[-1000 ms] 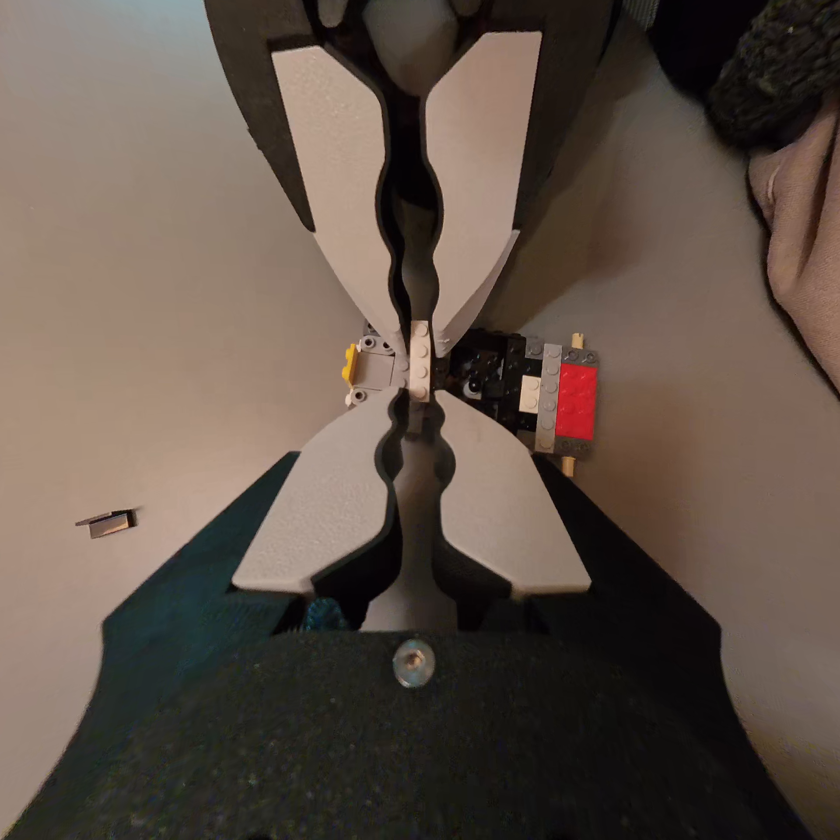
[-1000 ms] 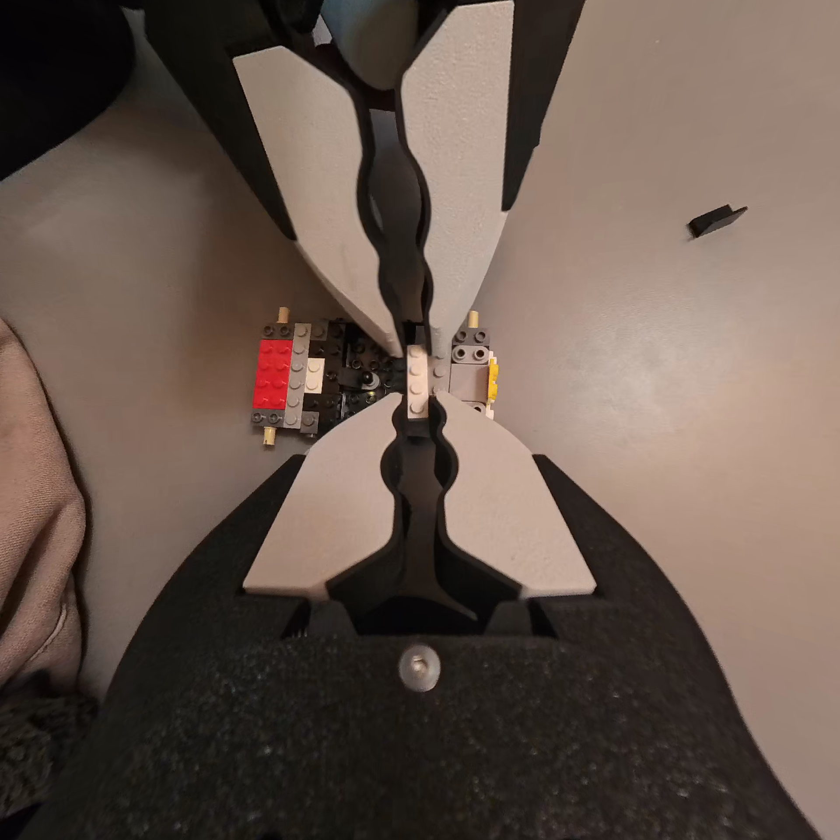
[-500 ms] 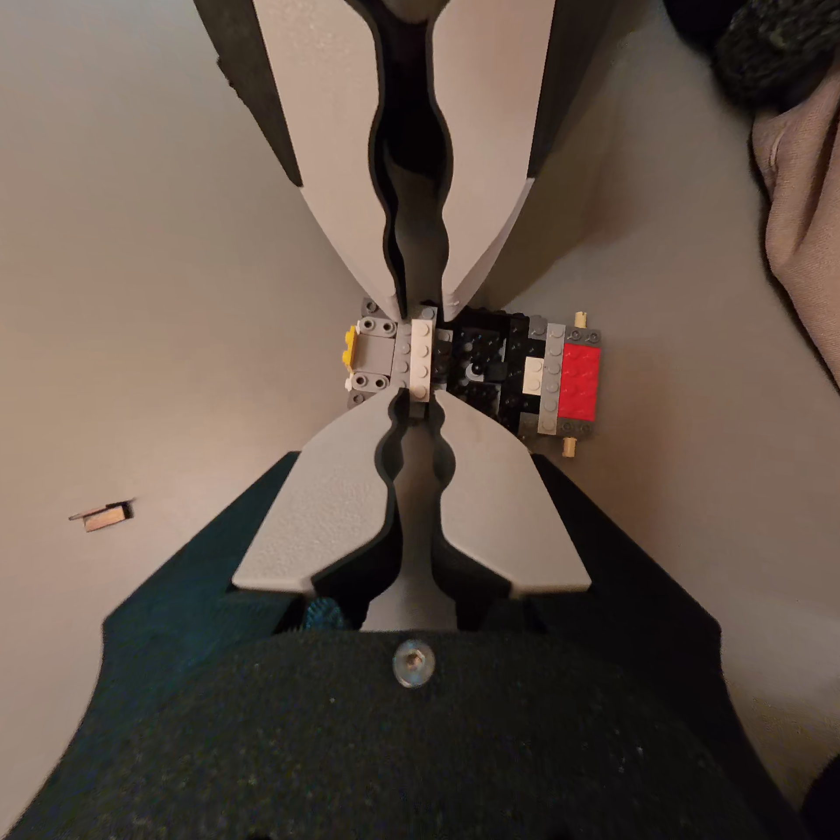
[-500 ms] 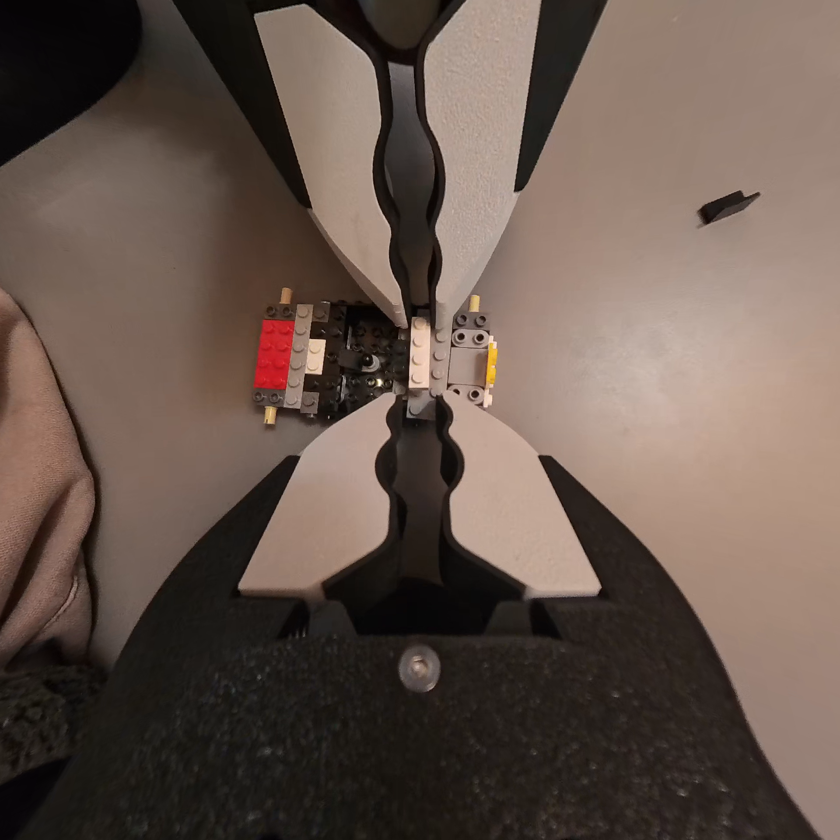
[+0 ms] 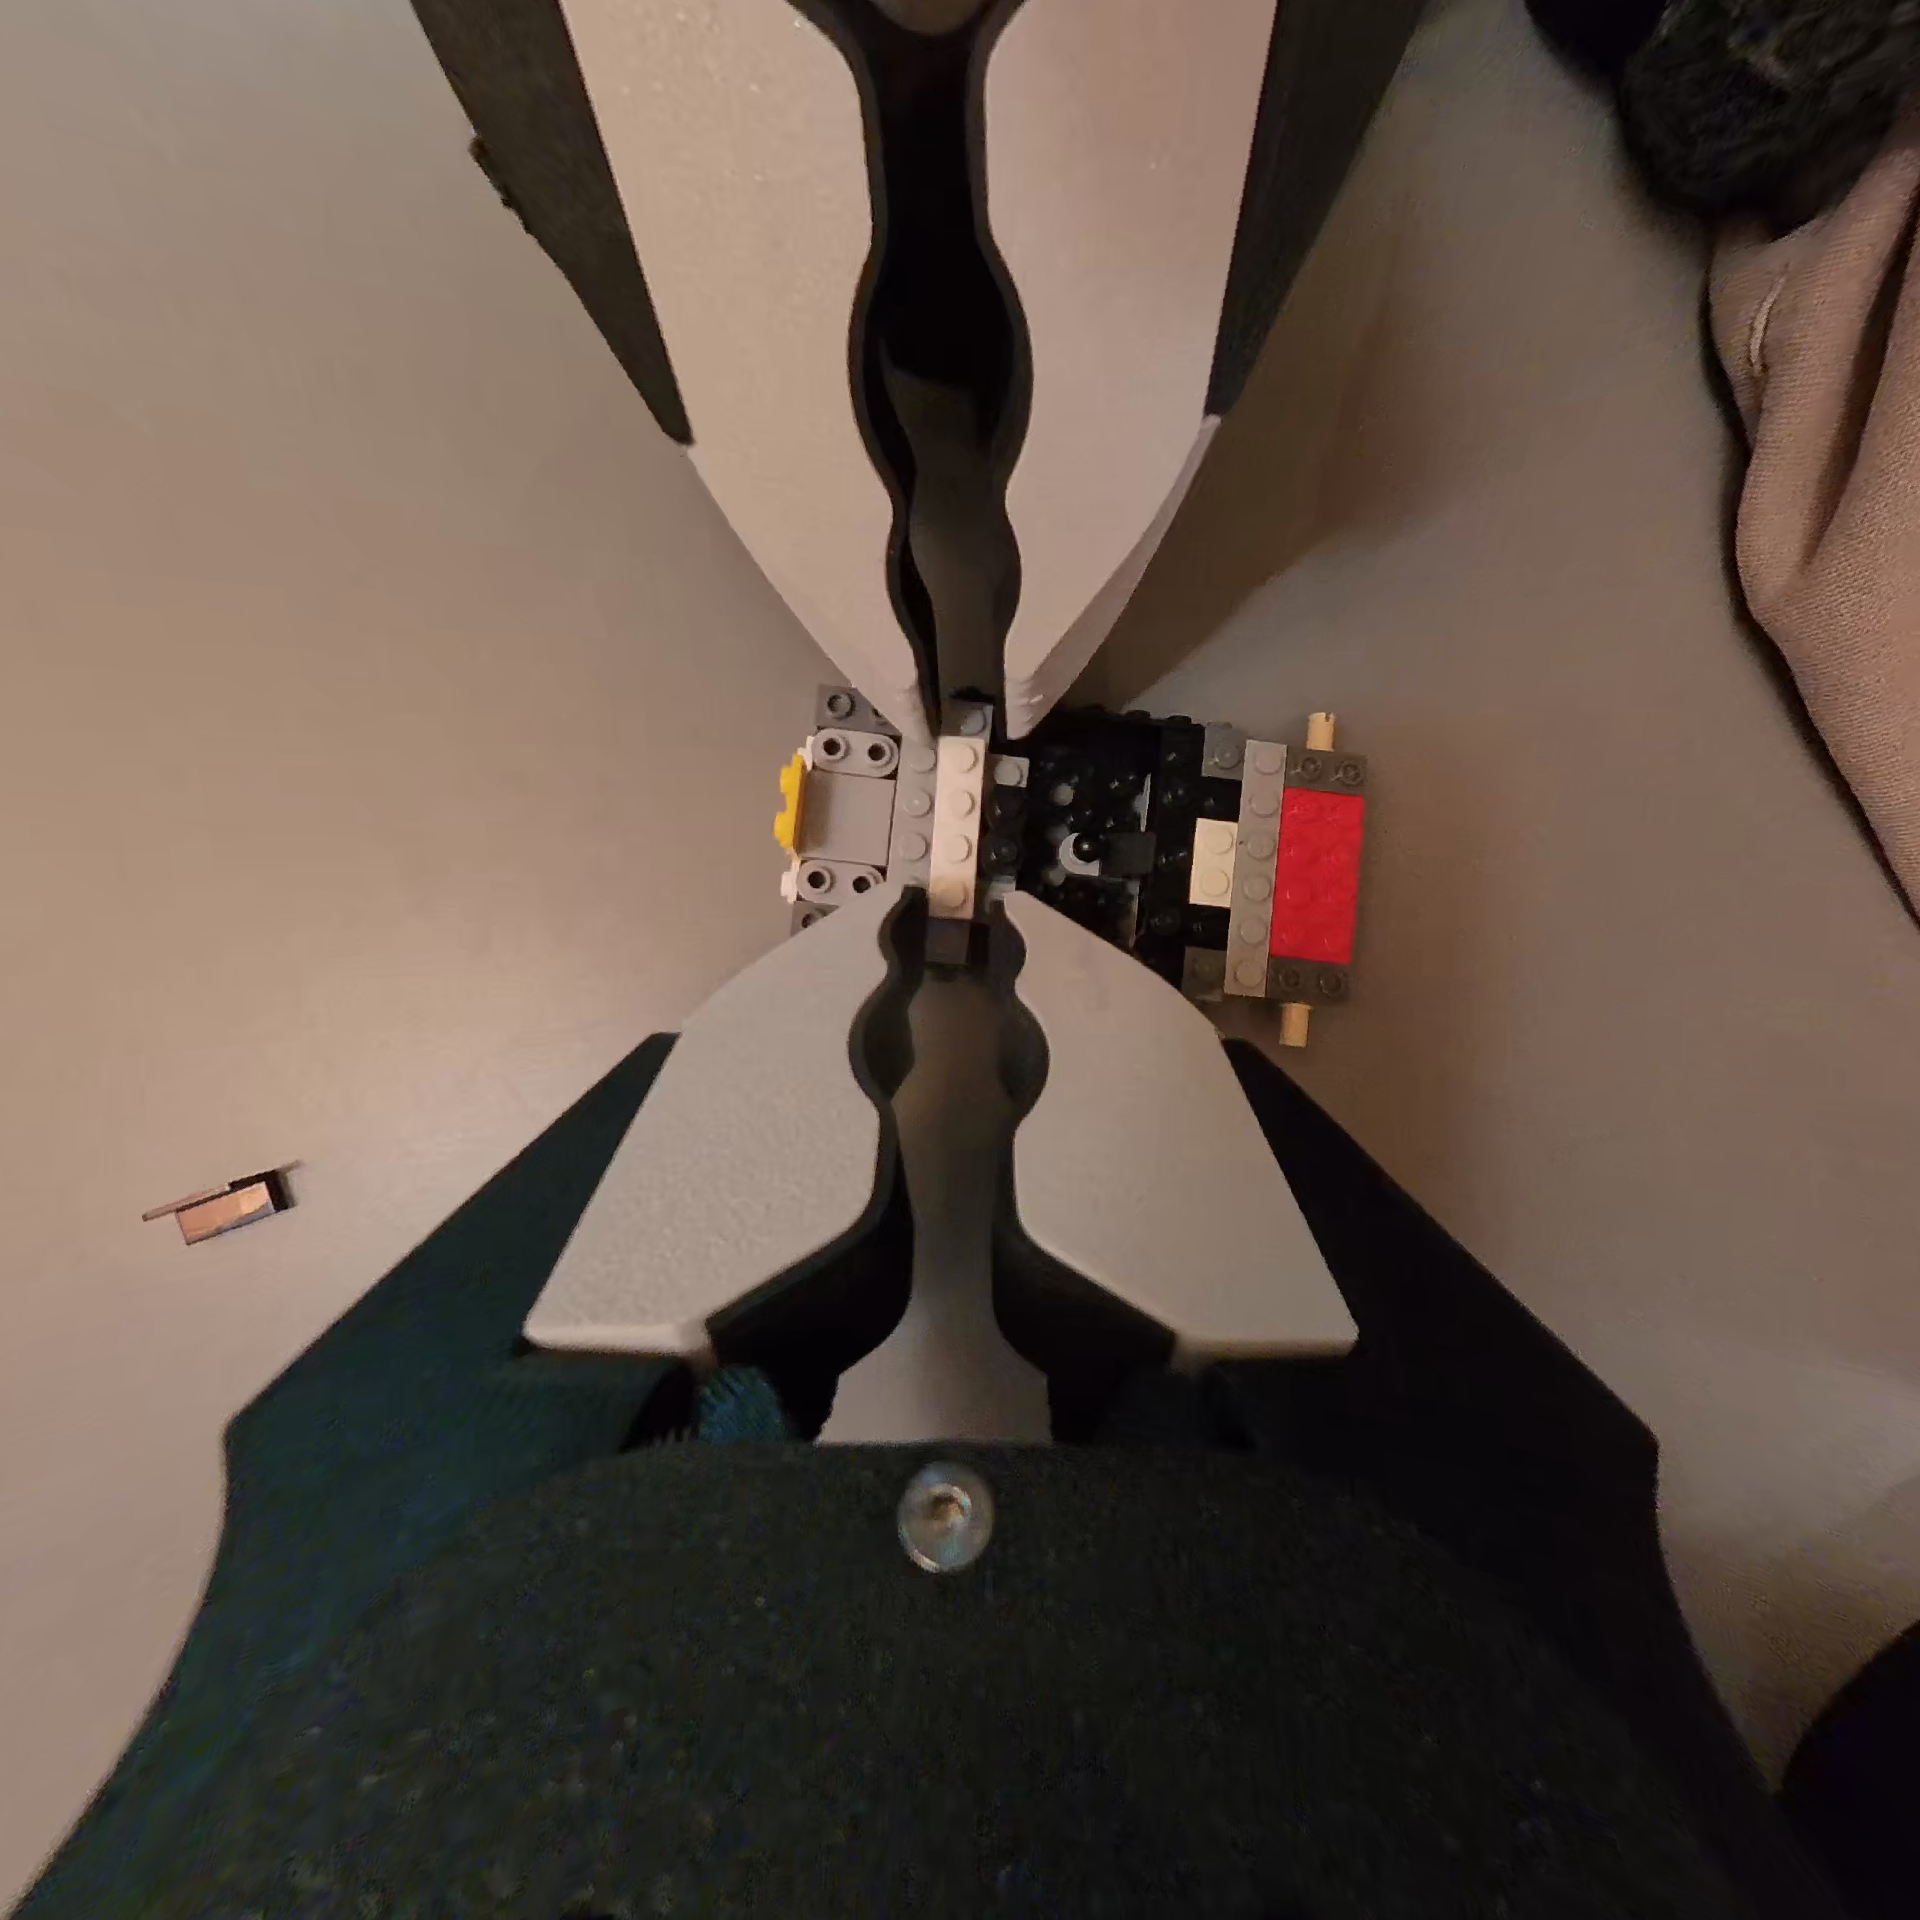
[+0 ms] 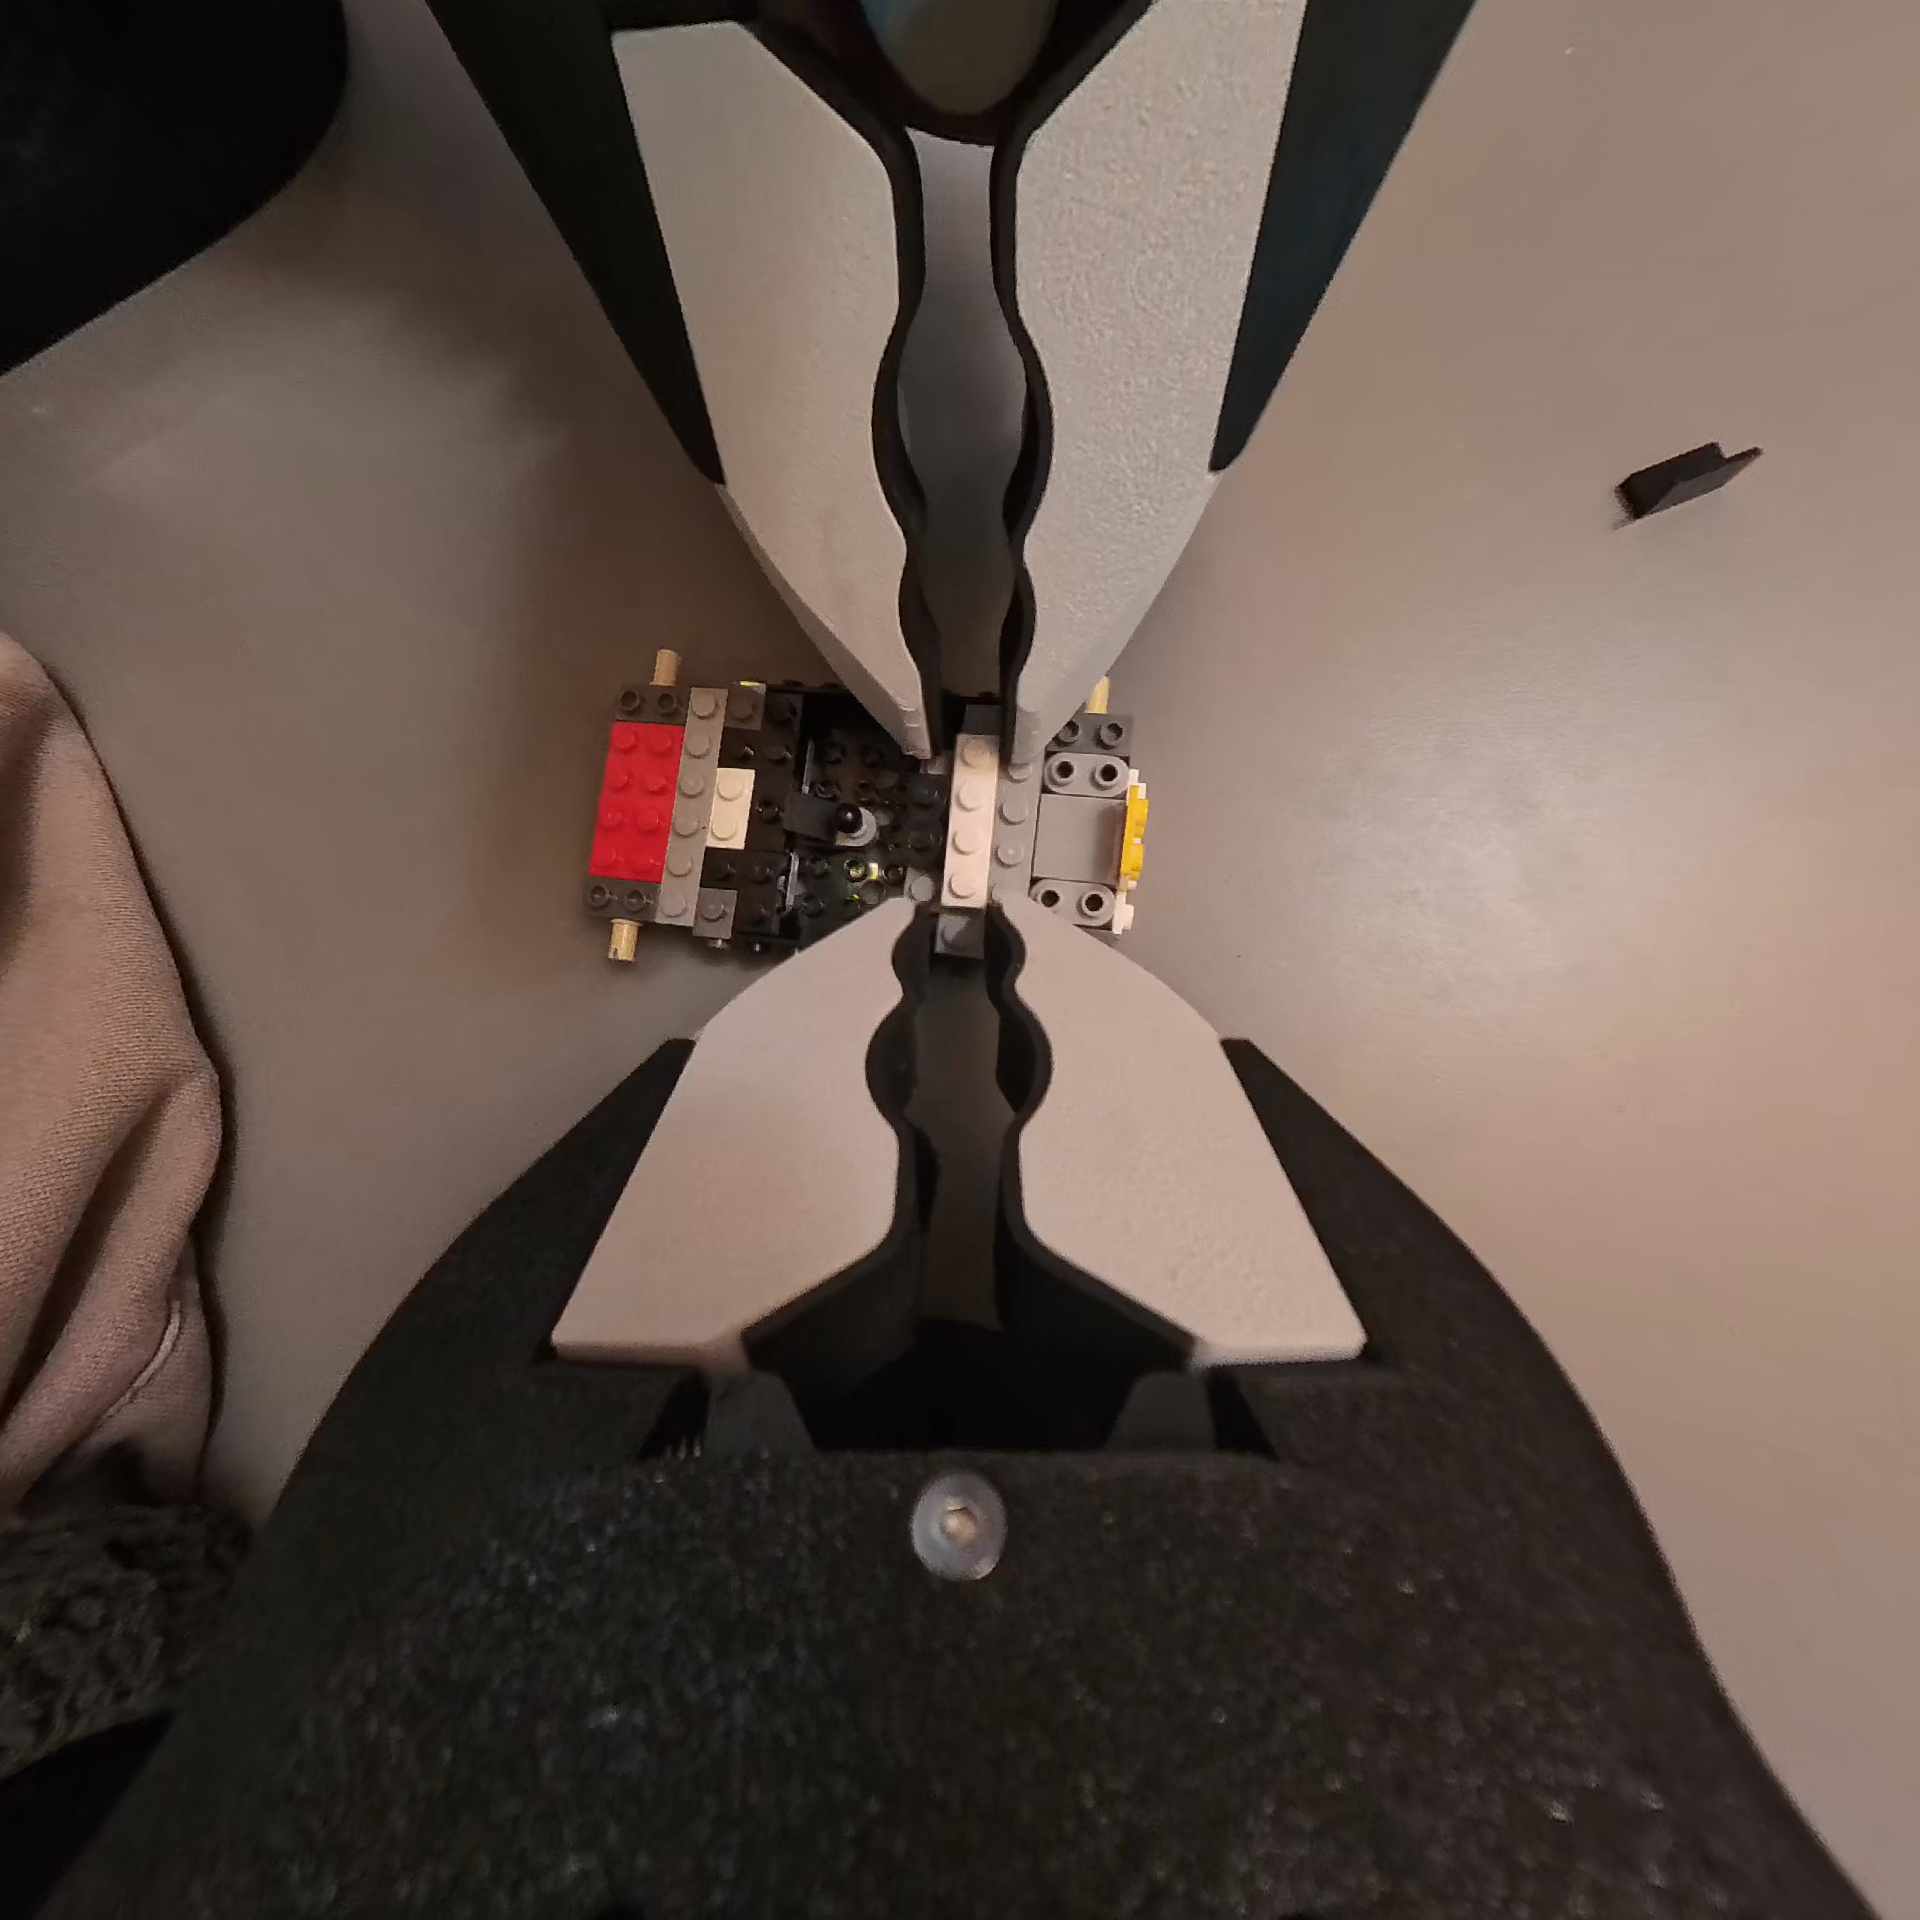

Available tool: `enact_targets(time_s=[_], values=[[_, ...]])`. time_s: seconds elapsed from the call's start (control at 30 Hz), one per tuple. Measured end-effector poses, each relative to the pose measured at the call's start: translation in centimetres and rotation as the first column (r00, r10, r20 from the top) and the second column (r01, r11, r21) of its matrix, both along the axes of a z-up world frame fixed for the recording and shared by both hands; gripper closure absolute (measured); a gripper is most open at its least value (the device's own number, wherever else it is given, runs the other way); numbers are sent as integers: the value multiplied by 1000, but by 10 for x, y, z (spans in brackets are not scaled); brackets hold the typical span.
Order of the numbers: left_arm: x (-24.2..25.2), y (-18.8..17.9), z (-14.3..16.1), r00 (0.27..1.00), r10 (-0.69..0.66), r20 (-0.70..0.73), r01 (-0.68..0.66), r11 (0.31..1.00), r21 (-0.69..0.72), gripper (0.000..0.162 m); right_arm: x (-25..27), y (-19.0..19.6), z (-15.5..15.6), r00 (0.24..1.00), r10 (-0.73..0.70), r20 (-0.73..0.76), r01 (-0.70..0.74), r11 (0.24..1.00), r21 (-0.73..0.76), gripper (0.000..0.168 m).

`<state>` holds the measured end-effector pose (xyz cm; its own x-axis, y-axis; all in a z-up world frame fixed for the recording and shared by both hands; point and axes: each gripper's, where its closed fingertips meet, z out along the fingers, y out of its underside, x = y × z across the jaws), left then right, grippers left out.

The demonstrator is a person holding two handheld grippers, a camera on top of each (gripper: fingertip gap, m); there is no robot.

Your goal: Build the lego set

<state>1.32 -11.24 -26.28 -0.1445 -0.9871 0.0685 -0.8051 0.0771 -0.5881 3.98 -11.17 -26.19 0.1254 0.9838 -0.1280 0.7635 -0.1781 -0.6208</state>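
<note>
Grey table [image 5: 364, 623], partly built lego car [image 5: 1070, 842] lying studs-up near its middle. Red plate [image 5: 1317, 878] at one end of the car, yellow piece [image 5: 790, 810] at the other; tan axle pins [image 5: 1294, 1029] stick out beside the red end. A white strip plate [image 5: 958, 821] runs across the body close to the yellow end, and it appears seated flush among the grey plates, though depth is hard to judge from above. Left gripper [image 5: 954, 930] and right gripper [image 6: 961, 935] face each other tip to tip over that strip, one at each of its ends. Both pairs of tongs are drawn together to a narrow slot; each slot frames a small dark block at the strip's end, and whether the pads actually pinch it or merely flank it I cannot tell. A loose dark piece [image 5: 223, 1210] sits well apart toward the table's edge; beige cloth [image 5: 1829, 499] lies at the opposite edge. Judgement: a press or a check of the strip. Risks: uneven pressure from the two tips could rock the strip up at one end; a sideways shove would slide the unanchored car across the smooth table; lifting away with the tongs closed could pull the strip, or the block, off its studs.
</note>
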Motion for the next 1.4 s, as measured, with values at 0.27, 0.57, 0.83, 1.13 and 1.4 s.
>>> enact_targets(time_s=[0.27,0.57,0.83,1.13,1.4], values=[[-1,2,1,1000,9,11,-9,1000,6,151,-1,0,3,1000,3,-25,-3,1000,1,159],[1,2,0,1000,4,17,-5,1000,9,151,-3,-2,1,1000,20,-20,-19,1000,10,158],[-2,5,16,992,91,89,-91,996,0,145,3,5,13,997,16,-75,-16,1000,8,153],[-34,-22,22,782,596,182,-555,799,-230,135,17,32,3,992,99,-82,-114,971,-211,146],[-23,-54,-1,588,797,137,-774,603,-192,105,19,22,-15,936,351,-31,-347,934,85,140]])
